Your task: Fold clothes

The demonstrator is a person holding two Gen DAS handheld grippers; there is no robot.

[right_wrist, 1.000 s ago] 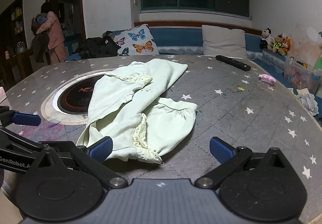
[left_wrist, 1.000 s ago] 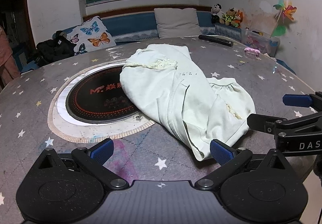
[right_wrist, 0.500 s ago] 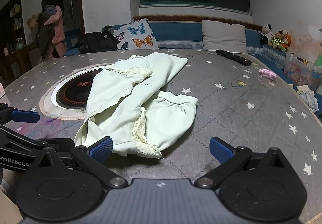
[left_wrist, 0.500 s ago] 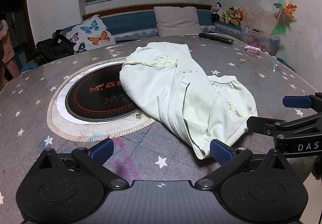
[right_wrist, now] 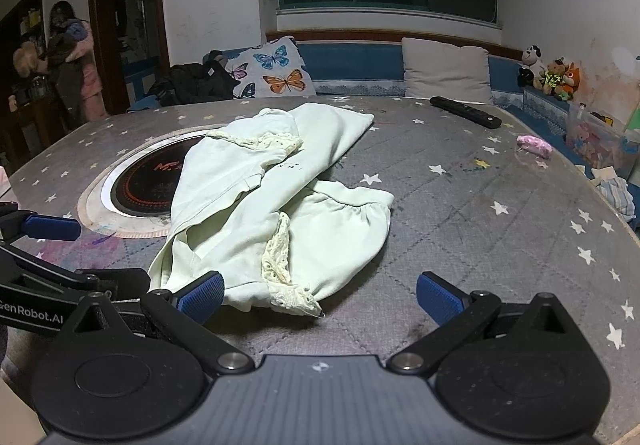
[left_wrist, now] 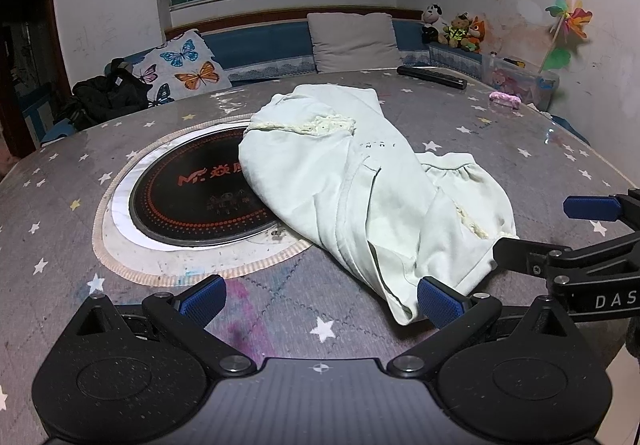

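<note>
Tongs, left point(left_wrist: 322, 299) and right point(right_wrist: 320, 297), both gaped wide, empty, before a rumpled pale garment point(right_wrist: 276, 205) on the starred desk point(right_wrist: 480, 237). Best pinch its nearest hem corners, then spread flat.

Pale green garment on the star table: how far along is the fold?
Done: the pale green garment looks loosely doubled over itself but rumpled, partly covering the round cooktop, so no tidy fold yet. In hand: nothing; the left gripper and right gripper are both open at its near edge. Left: grasp, flatten, fold.
</note>
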